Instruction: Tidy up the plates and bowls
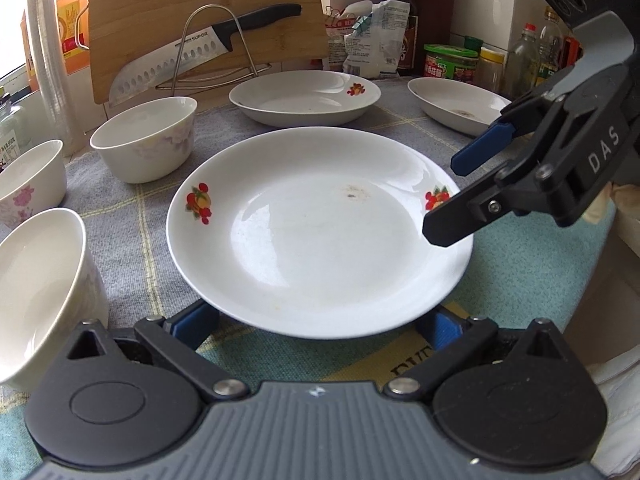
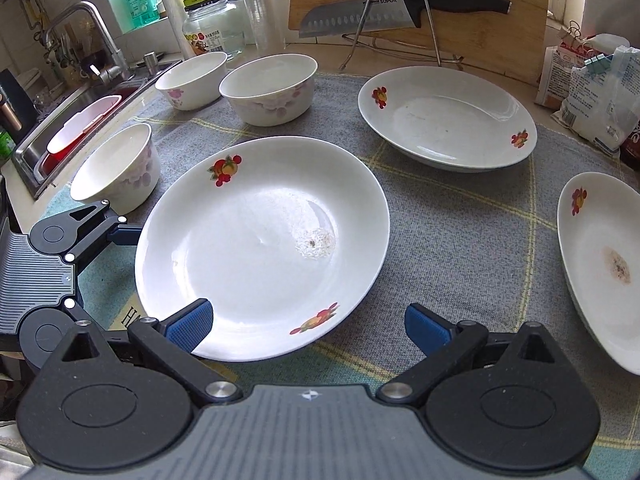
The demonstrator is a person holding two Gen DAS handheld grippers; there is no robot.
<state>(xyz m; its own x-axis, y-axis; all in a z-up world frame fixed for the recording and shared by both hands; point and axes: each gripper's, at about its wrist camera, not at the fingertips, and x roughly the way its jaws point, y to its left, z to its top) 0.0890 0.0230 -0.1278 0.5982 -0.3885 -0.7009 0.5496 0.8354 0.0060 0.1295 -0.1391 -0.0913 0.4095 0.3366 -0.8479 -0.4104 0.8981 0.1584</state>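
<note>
A grey checked cloth [image 2: 460,216] covered the kitchen counter, with a sink [image 2: 80,120] at its left end. The near plate [image 2: 256,240] lay on the cloth among bowls. The left gripper [image 1: 316,320] and right gripper [image 2: 308,320] both stood apart at its rim, clamping nothing.

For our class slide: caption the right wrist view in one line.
Open right gripper reaching the near rim of a fruit-patterned plate on the checked cloth.
</note>
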